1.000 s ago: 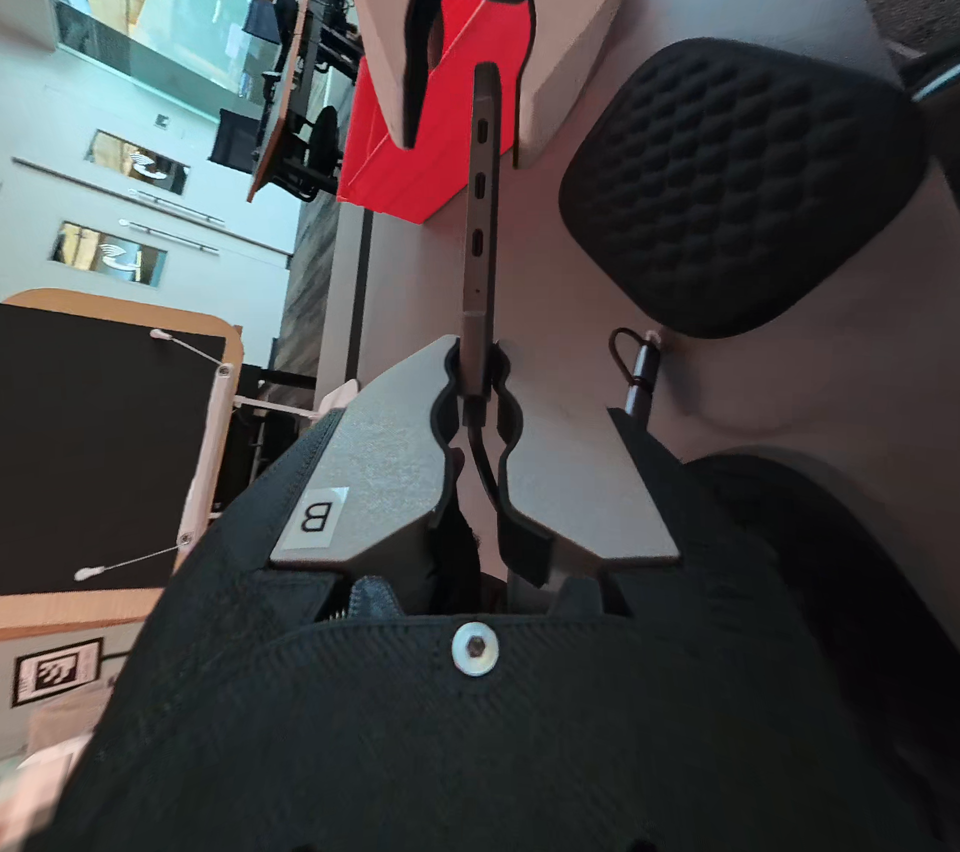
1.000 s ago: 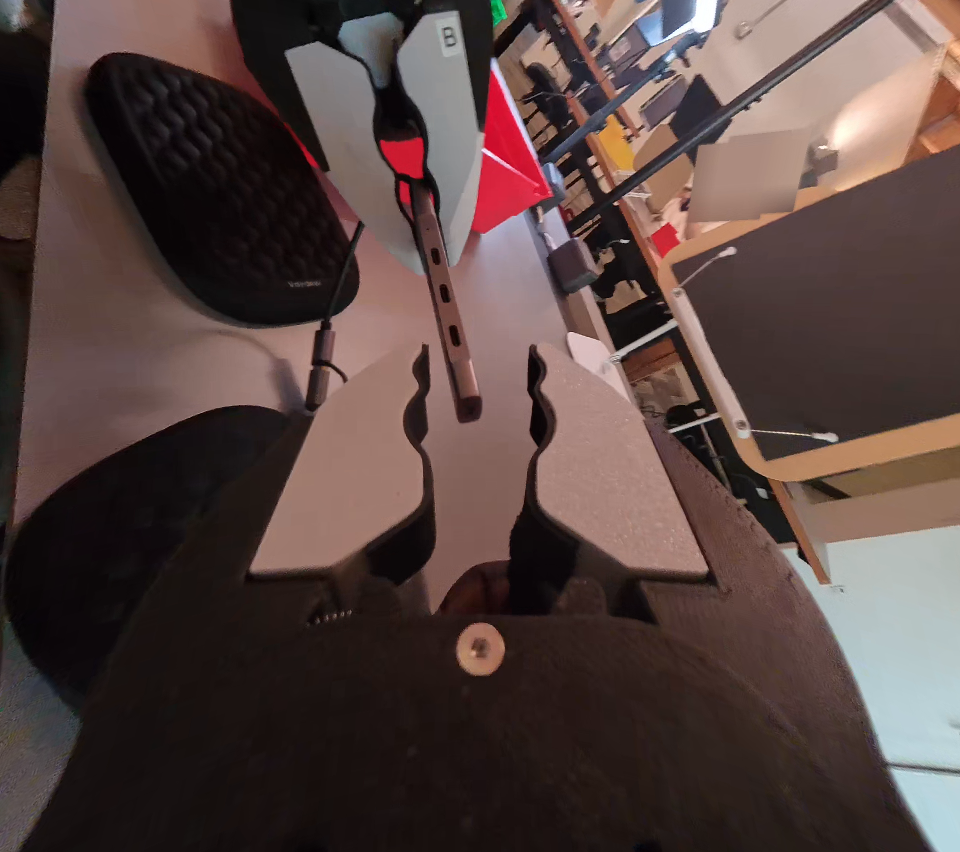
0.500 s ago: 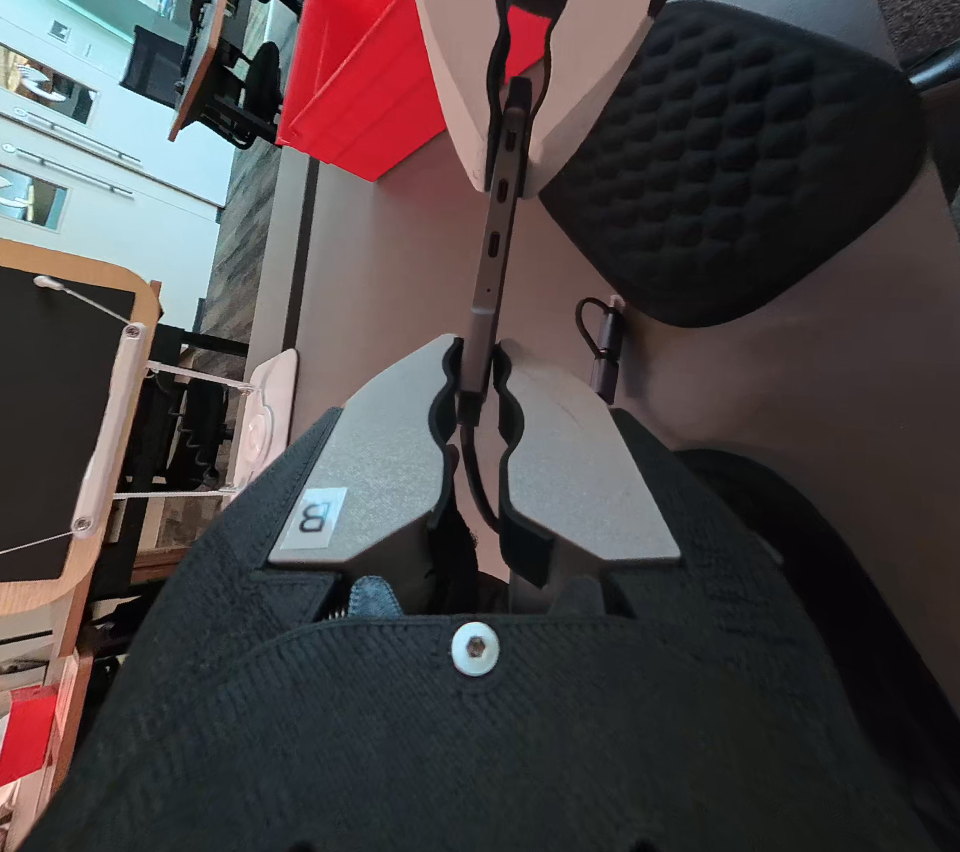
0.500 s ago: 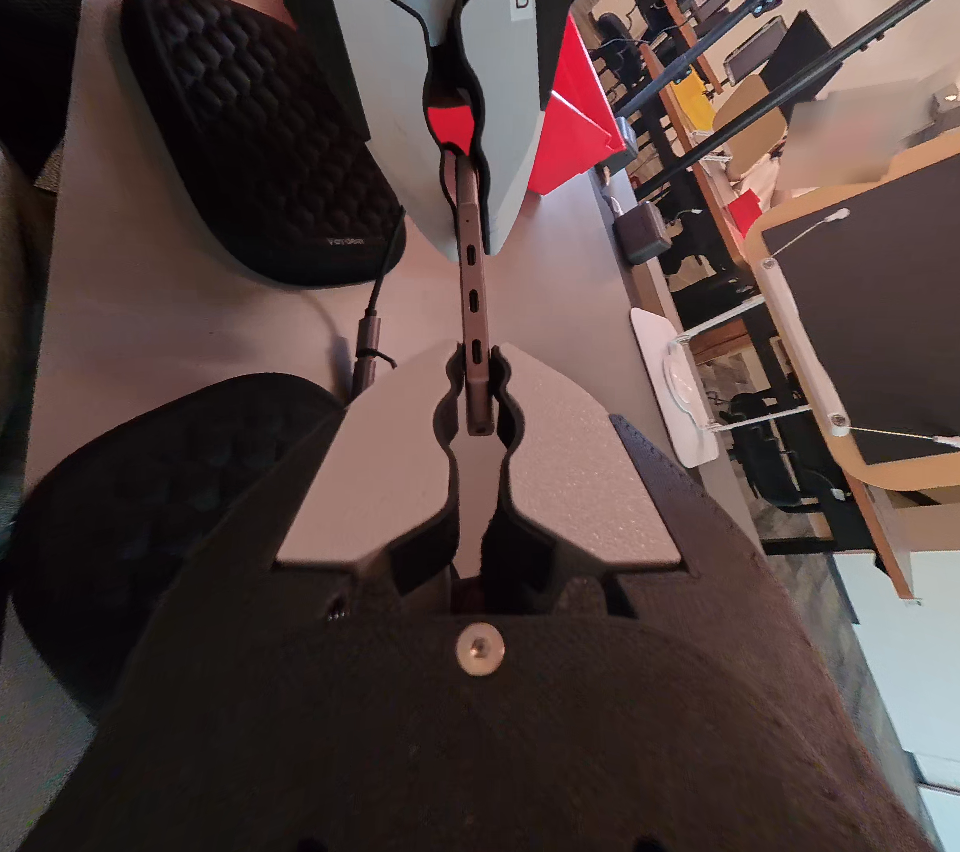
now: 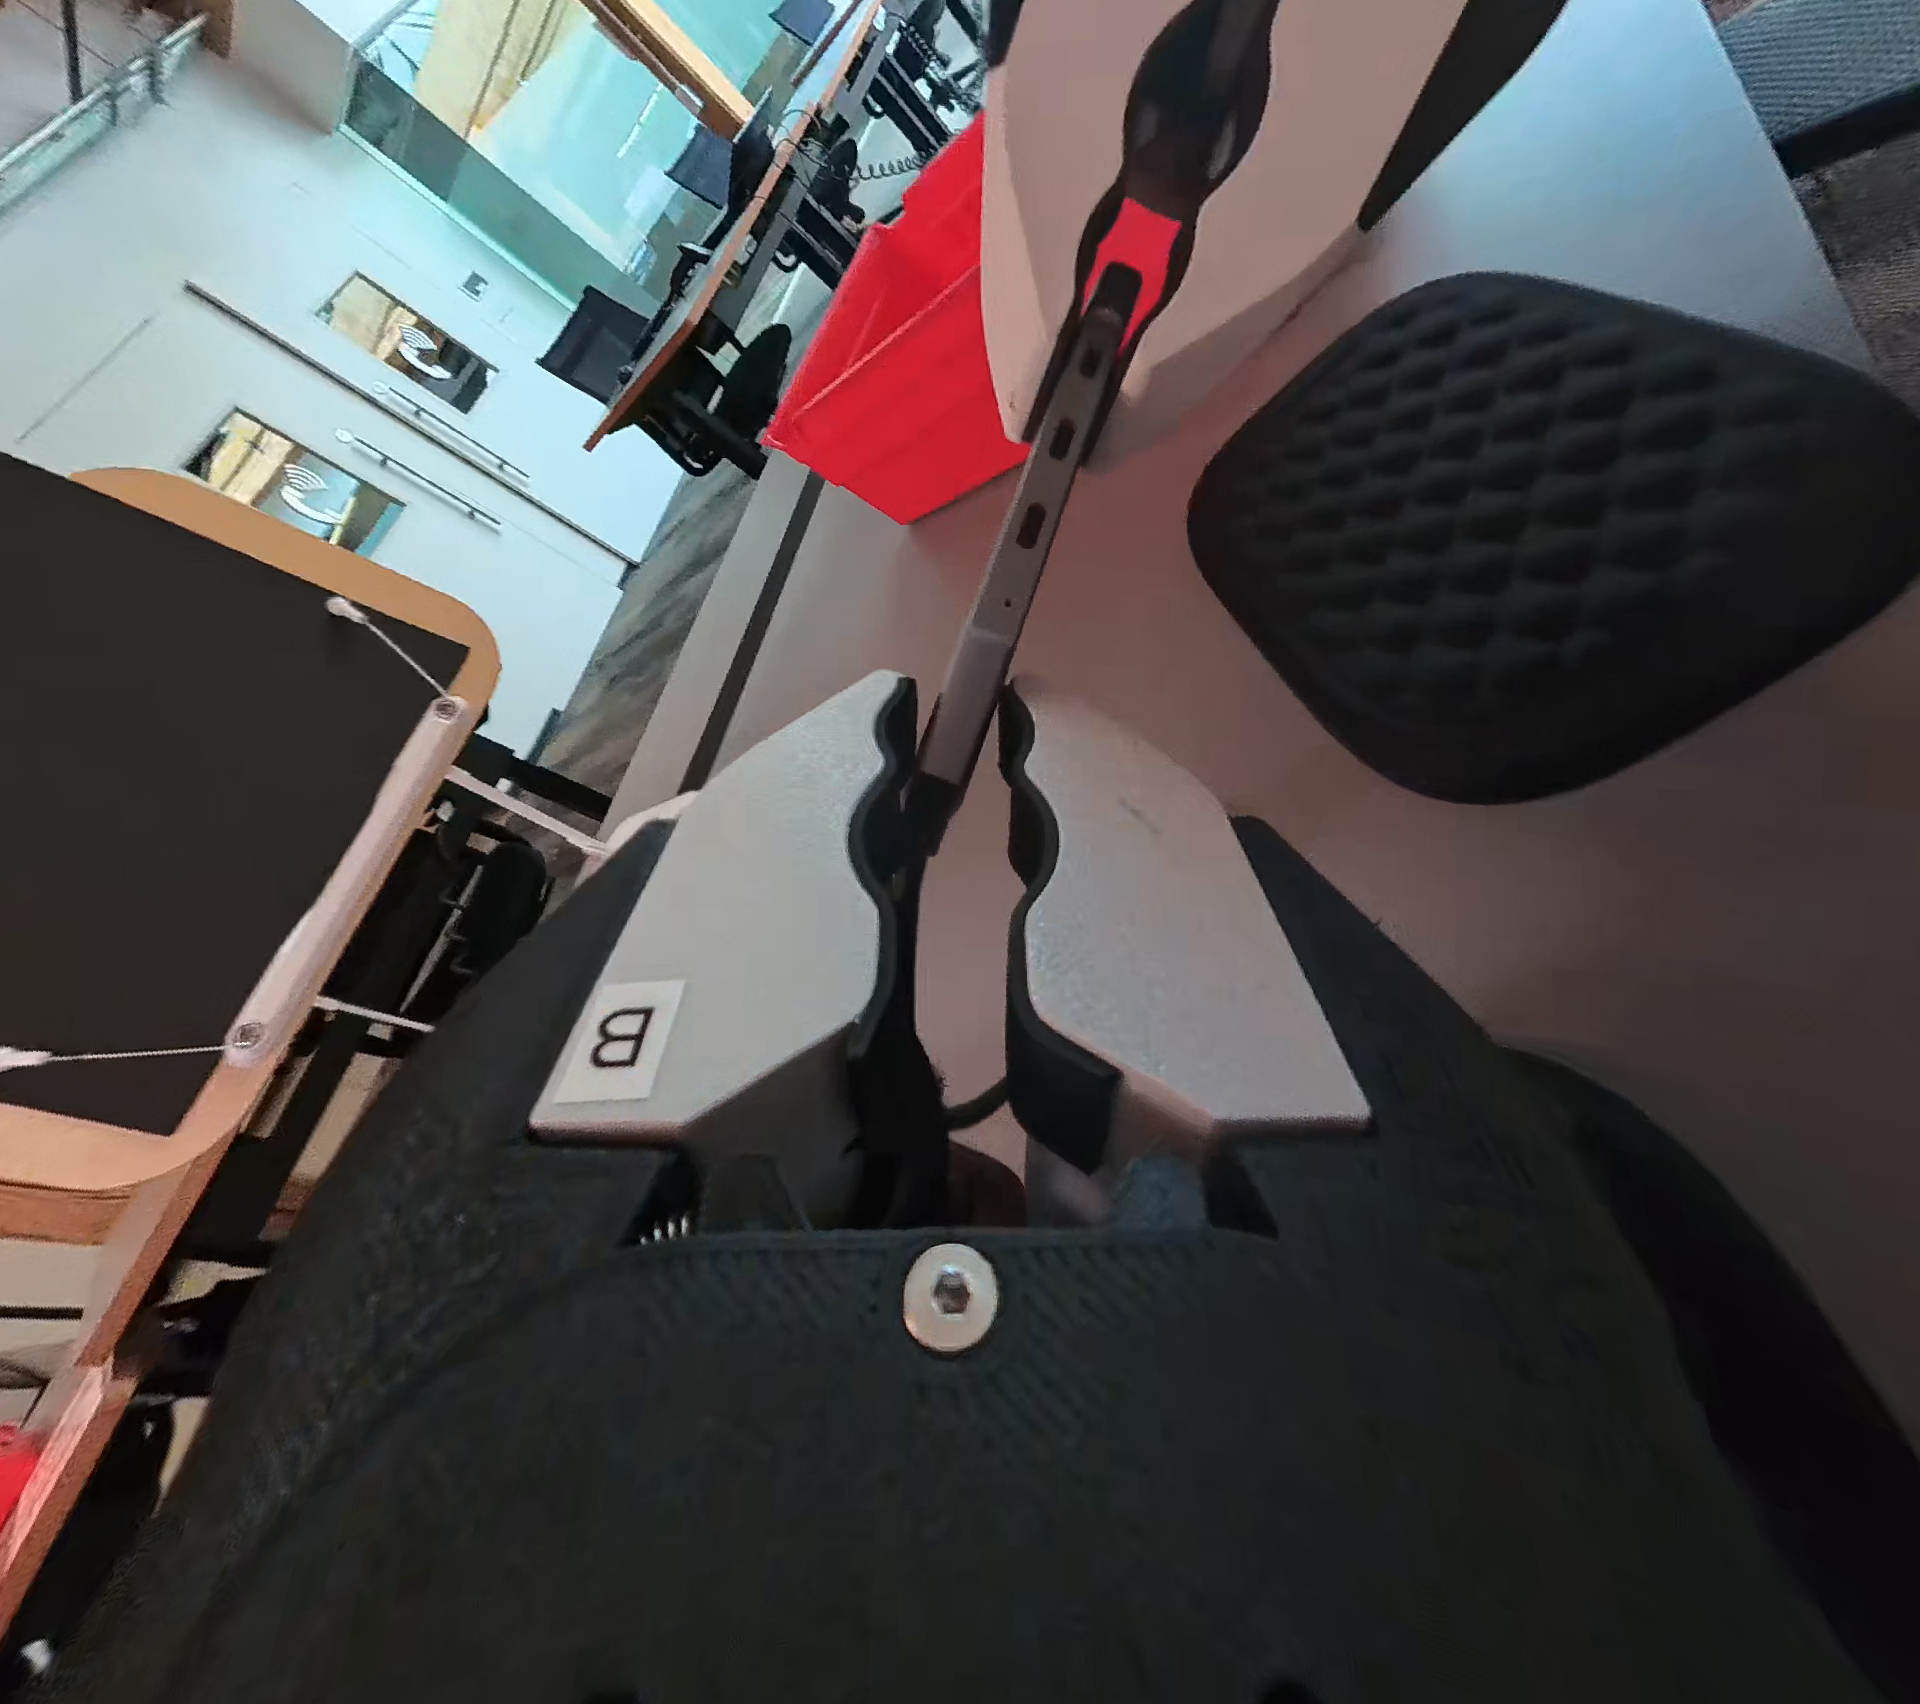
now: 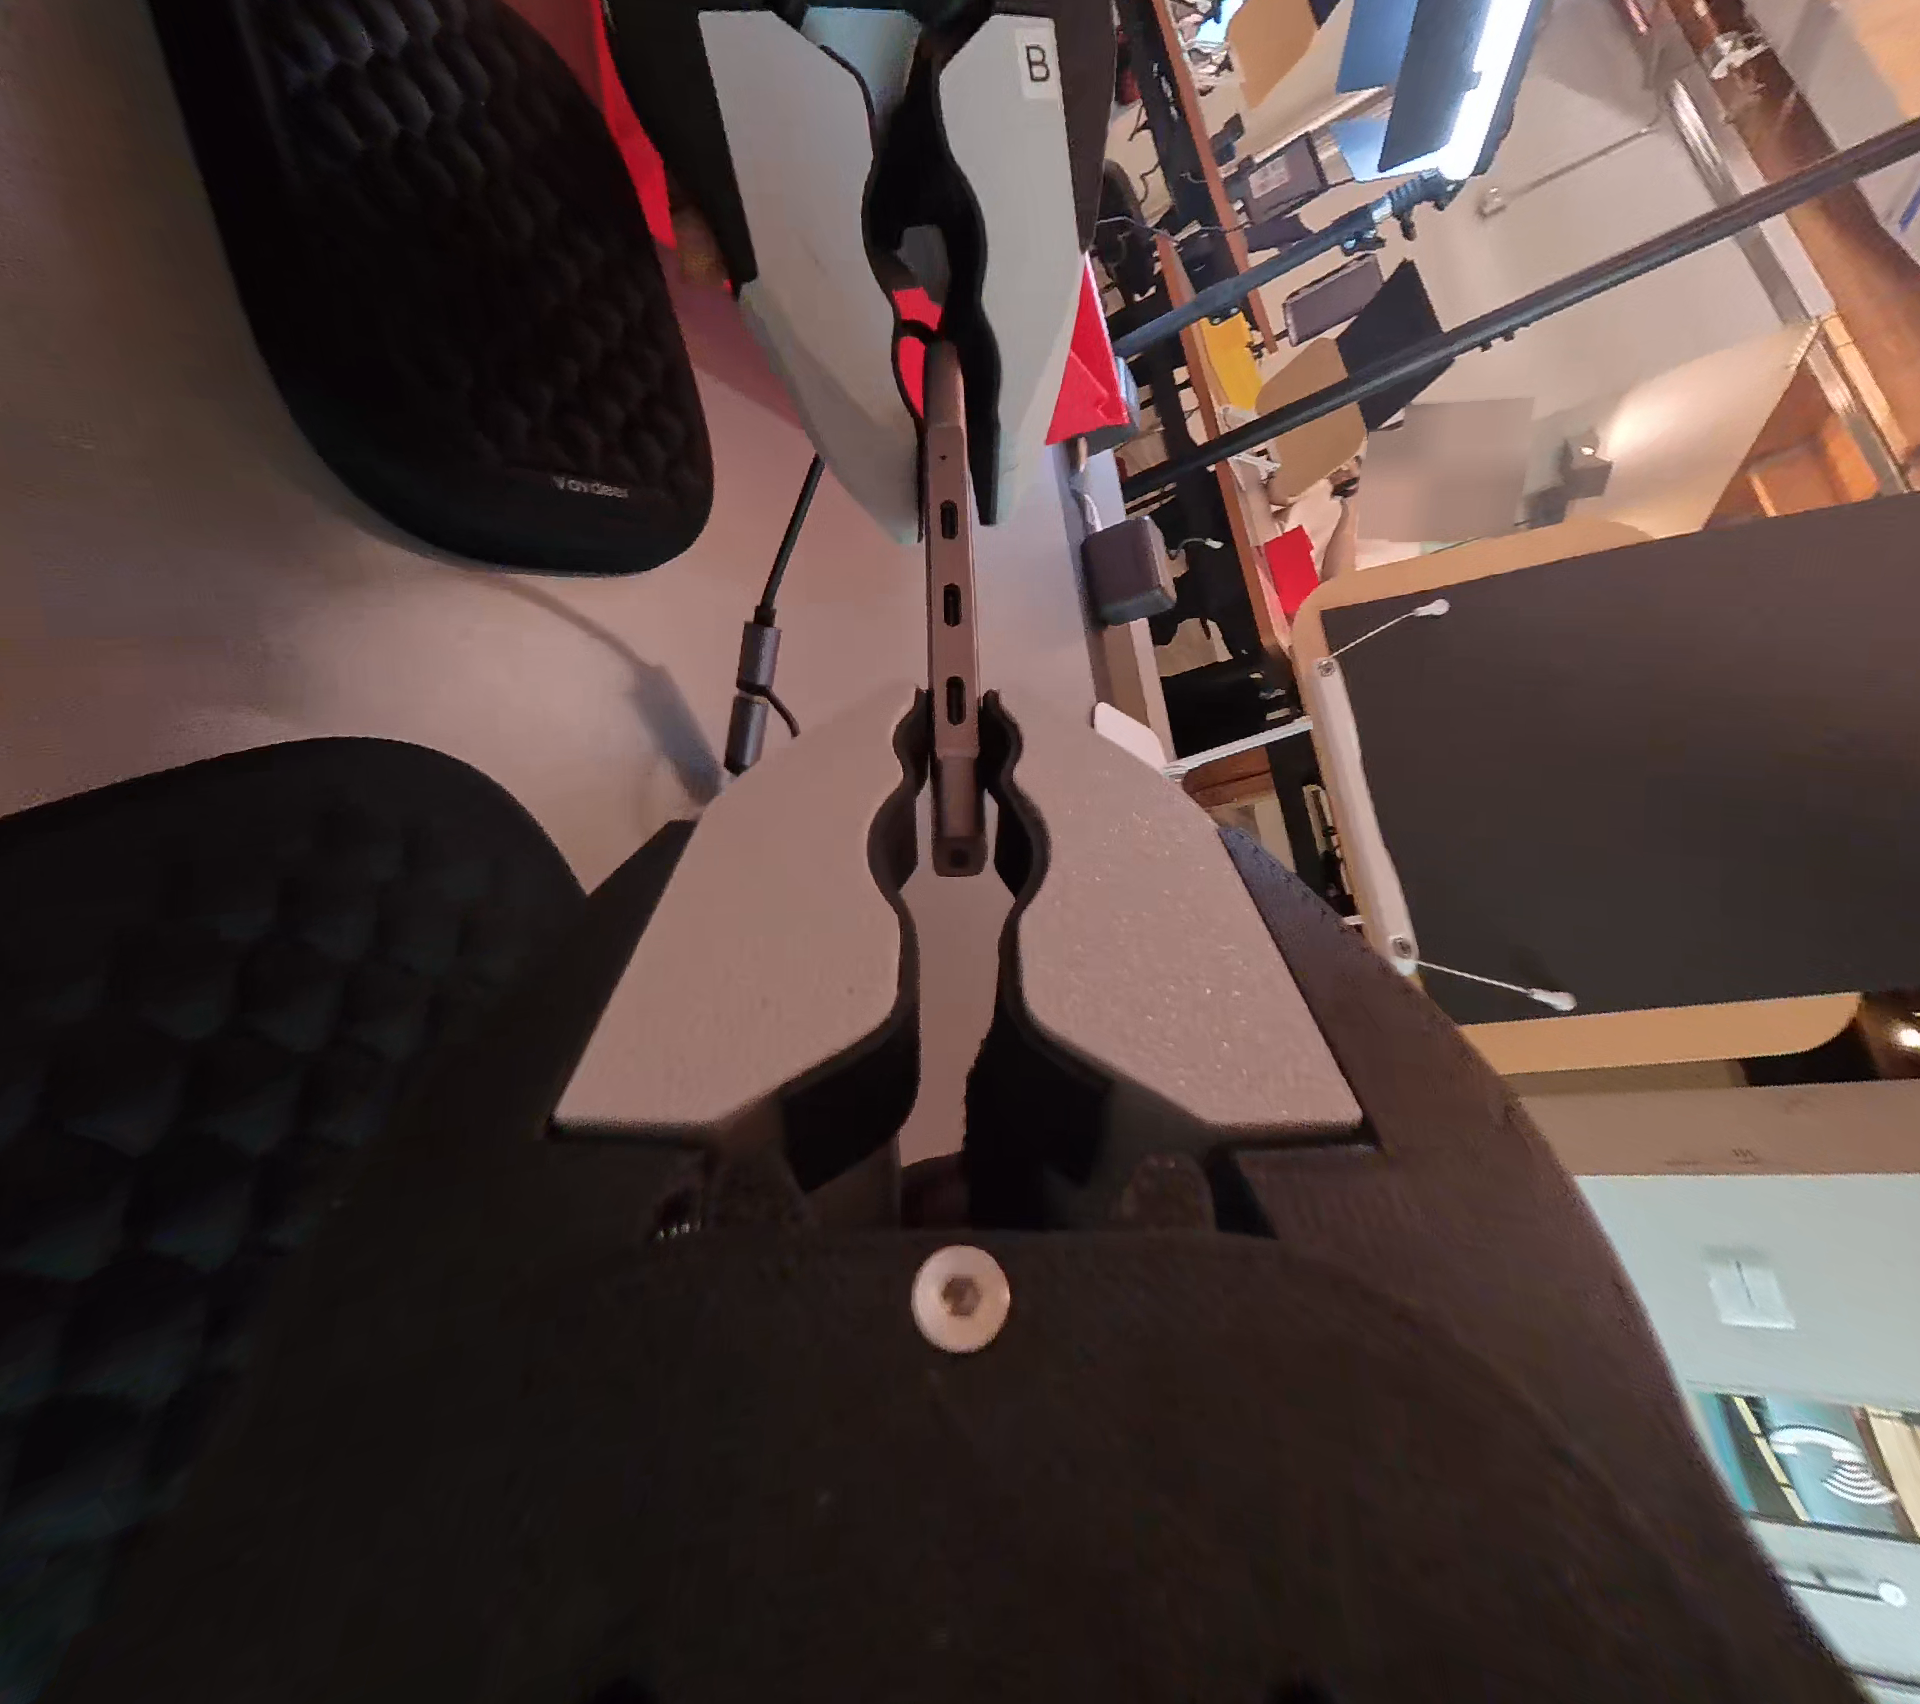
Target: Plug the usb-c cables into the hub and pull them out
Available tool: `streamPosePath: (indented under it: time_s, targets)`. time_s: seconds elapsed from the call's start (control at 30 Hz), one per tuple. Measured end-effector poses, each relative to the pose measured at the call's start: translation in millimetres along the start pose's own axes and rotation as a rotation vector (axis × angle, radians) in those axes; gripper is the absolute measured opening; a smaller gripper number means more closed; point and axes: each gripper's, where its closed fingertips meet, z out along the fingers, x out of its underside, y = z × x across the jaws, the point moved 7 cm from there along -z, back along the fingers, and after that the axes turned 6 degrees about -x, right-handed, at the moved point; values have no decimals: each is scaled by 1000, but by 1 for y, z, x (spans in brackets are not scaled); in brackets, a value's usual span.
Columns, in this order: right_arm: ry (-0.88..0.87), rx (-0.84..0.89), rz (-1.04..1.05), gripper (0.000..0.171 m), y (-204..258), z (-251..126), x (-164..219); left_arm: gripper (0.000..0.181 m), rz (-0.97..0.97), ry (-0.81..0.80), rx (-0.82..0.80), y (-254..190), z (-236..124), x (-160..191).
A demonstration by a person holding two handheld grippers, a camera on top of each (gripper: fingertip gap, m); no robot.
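Observation:
A slim grey hub (image 5: 1023, 553) with several USB-C ports along its edge is held in the air between both grippers. My left gripper (image 5: 956, 698) is shut on the end with the hub's own black lead, and the hub sits slightly slanted in its jaws. My right gripper (image 6: 956, 709) is shut on the opposite end of the hub (image 6: 954, 615). Each gripper shows at the top of the other's view. A grey USB-C plug (image 6: 753, 688) on a black cable lies loose on the table, left of the hub. It is hidden in the left wrist view.
Two black honeycomb pads lie on the pale table (image 5: 1558, 979), one beyond the hub (image 6: 416, 220) and one near my right gripper (image 6: 229, 979). A red bin (image 5: 904, 366) stands at the far side. The table edge runs past a black wood-framed board (image 6: 1610, 771). Tip to tip, the grippers are about 5 centimetres apart.
One second ago my right gripper was open around the hub's free end; it has since shut on it. The left gripper kept its hold, and both views have swung and tilted.

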Motion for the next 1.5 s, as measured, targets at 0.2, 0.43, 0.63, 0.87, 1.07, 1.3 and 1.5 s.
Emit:
streamPosePath:
  time_s: [0.2, 0.43, 0.63, 0.87, 1.07, 1.3, 1.5]
  targets:
    - [20, 7, 76, 16, 7, 4, 6, 10, 100, 27, 17, -15, 2, 6]
    - [454, 368, -198, 8, -6, -5, 20, 38, -75, 118, -361, 15, -5, 10]
    - [637, 123, -151, 8, 36, 1, 38, 40, -307, 288, -523, 39, -76, 29]
    - [549, -184, 264, 17, 68, 2, 43, 31, -258, 865, -424, 63, -189, 109]
    - [209, -257, 562, 67, 47, -15, 21, 23, -195, 1059, -287, 79, -218, 142]
    - [61, -87, 588, 71, 27, -32, 16, 24, -257, 931, -191, 91, -185, 144]
    - [69, -55, 549, 69, 26, -32, 14, 24, -158, 992, 51, 85, -154, 165]
